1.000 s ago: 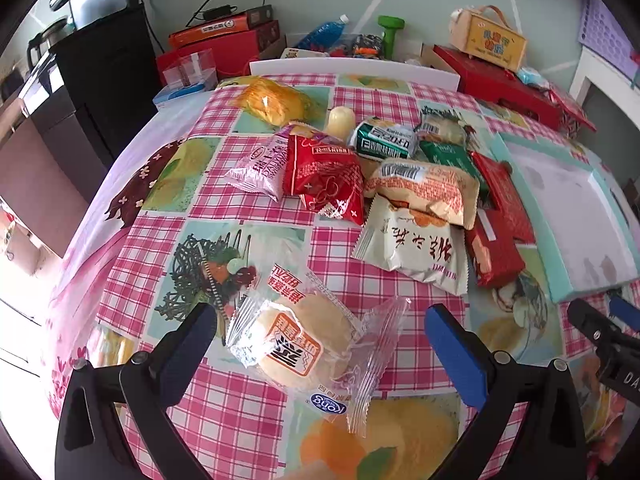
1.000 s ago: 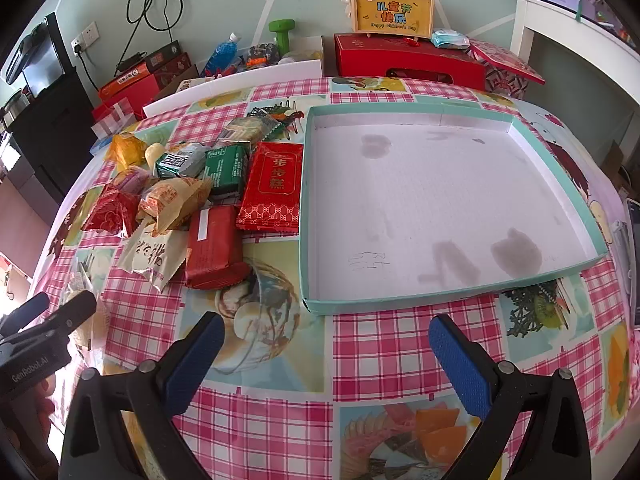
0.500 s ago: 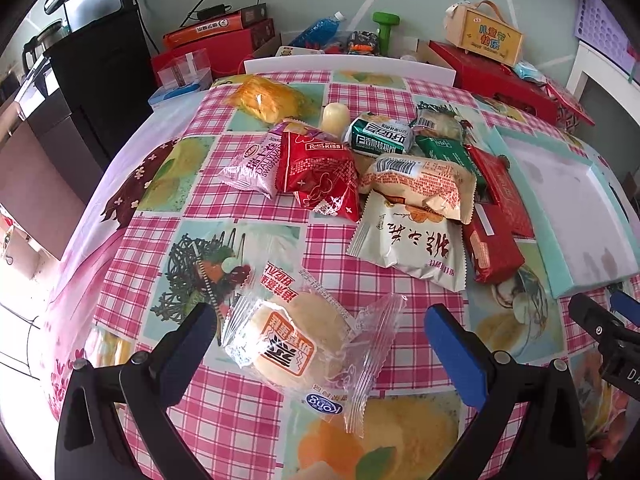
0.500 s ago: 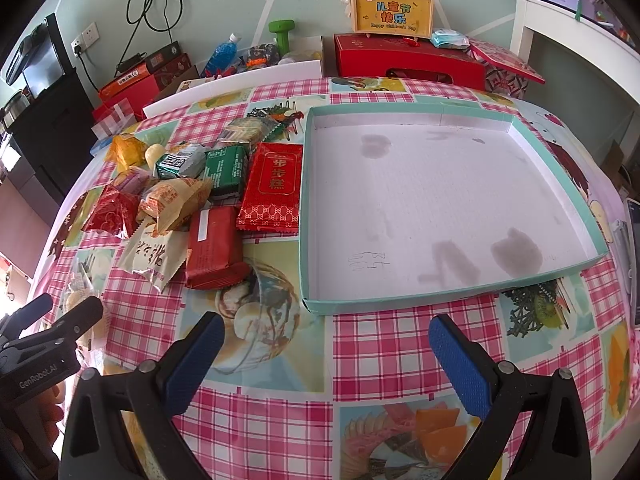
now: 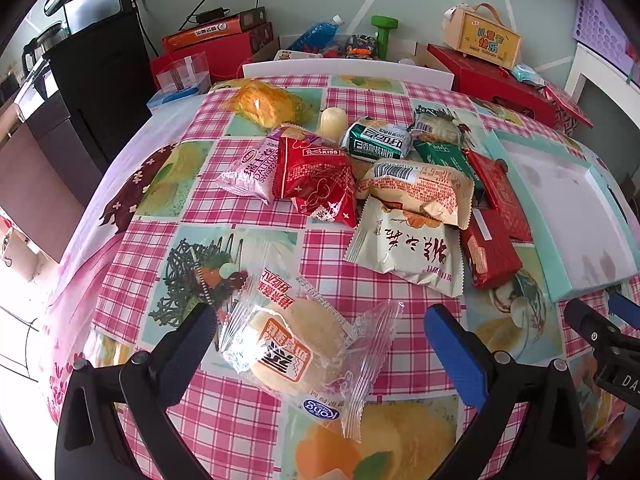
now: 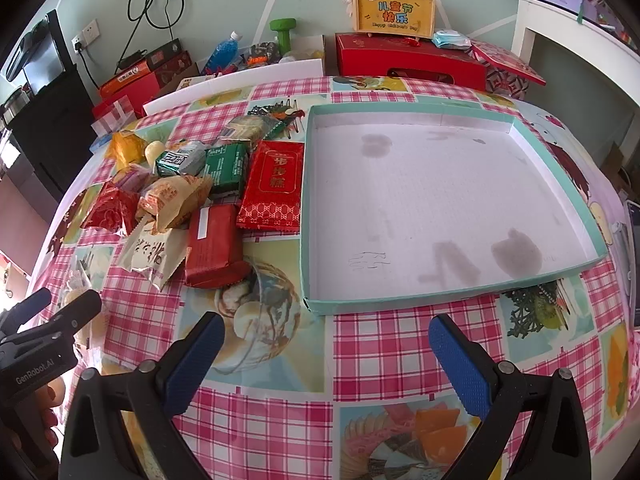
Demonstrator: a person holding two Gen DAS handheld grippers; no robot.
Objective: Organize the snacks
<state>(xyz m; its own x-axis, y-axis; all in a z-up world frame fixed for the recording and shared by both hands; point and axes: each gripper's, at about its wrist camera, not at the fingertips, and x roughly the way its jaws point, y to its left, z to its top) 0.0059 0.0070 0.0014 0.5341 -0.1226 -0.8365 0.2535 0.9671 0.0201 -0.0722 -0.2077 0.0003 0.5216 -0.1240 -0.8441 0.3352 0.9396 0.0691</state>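
A clear-wrapped round bun (image 5: 298,350) lies on the checked tablecloth between the spread fingers of my left gripper (image 5: 320,338), which is open and not touching it. Beyond it sits a heap of snack packets: a red bag (image 5: 316,178), a pink bag (image 5: 250,170), a cream packet (image 5: 404,250), an orange-printed bread pack (image 5: 420,190) and red packs (image 6: 274,182). The shallow teal tray (image 6: 452,304) with a white floor stands empty in front of my right gripper (image 6: 326,354), which is open above the cloth just short of the tray's near wall.
A yellow bag (image 5: 264,106) and a small pale jelly cup (image 5: 333,120) lie at the far side of the heap. Red gift boxes (image 6: 408,62), a green dumbbell (image 6: 283,32) and a blue bottle (image 6: 222,52) line the wall behind the table. A black cabinet (image 5: 100,68) stands at left.
My left gripper has drawn back slightly, so the bun and the heap sit a little farther off. The right gripper and the tray have not moved.
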